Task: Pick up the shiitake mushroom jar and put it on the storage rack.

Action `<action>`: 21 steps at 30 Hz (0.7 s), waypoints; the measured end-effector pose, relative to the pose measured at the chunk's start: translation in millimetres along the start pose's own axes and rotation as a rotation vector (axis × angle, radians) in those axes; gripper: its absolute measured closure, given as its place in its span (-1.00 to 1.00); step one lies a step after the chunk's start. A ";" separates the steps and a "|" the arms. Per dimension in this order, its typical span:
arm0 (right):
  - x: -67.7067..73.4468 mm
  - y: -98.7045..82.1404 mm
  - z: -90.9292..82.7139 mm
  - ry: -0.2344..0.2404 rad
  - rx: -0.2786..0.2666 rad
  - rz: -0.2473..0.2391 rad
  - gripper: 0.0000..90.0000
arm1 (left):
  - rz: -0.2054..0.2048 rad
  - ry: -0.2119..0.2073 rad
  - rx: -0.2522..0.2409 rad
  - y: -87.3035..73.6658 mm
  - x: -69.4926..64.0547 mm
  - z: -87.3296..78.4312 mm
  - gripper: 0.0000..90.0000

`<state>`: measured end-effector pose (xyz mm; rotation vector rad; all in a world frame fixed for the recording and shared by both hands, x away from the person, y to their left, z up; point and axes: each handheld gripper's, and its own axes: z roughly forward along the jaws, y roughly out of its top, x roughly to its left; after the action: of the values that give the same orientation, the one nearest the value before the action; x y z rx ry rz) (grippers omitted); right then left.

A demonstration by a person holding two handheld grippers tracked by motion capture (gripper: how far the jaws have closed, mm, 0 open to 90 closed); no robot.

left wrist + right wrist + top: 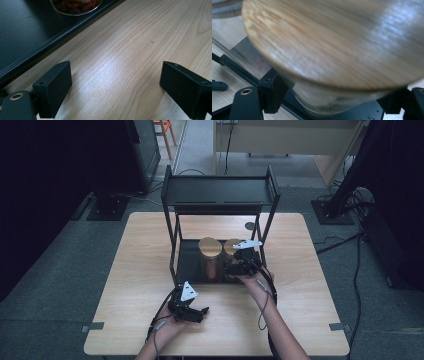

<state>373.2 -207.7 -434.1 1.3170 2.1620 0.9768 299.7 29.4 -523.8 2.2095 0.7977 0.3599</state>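
Right gripper (pixel 239 266) has its two black jaws set either side of the glass wall of the clear glass jar with the round wooden lid (pixel 337 42), just under that lid; in the right gripper view the jaws look pressed to the glass, so you seem to have hold of it, though the contact itself is blurred; the jar stands on the lower shelf of the black metal two-tier rack (pixel 172 235), and just to the gripper's left is a second wood-lidded glass jar with reddish contents (pixel 210 257); my guess is you are lifting or setting the gripped jar, so keep it upright, squeeze evenly below the lid rather than on it, and steer clear of the neighbouring jar and the rack's right-hand post; your left gripper (pixel 115 82) rests low on the table nearer you, jaws wide apart with nothing between them, ready to steady the rack if it shifts.

Beneath it all lies a pale wood-grain table (pixel 300 285); beyond it, grey carpet, loose black cables and dark stands.
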 end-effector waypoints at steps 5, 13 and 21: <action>0.7 -3.1 -2.6 -0.005 0.003 -0.001 -0.50 | 0.001 0.000 0.001 0.1 0.0 -0.1 -0.76; 2.0 -10.2 -6.6 -0.001 -0.002 -0.003 -0.49 | -0.002 0.000 -0.002 0.0 -0.1 0.1 -0.76; 4.8 -14.4 -11.1 0.004 -0.005 -0.008 -0.49 | -0.002 0.001 -0.004 -0.1 -0.1 0.3 -0.76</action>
<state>355.2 -211.6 -437.5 1.3038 2.1646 0.9819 299.6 29.2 -524.0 2.2052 0.7992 0.3615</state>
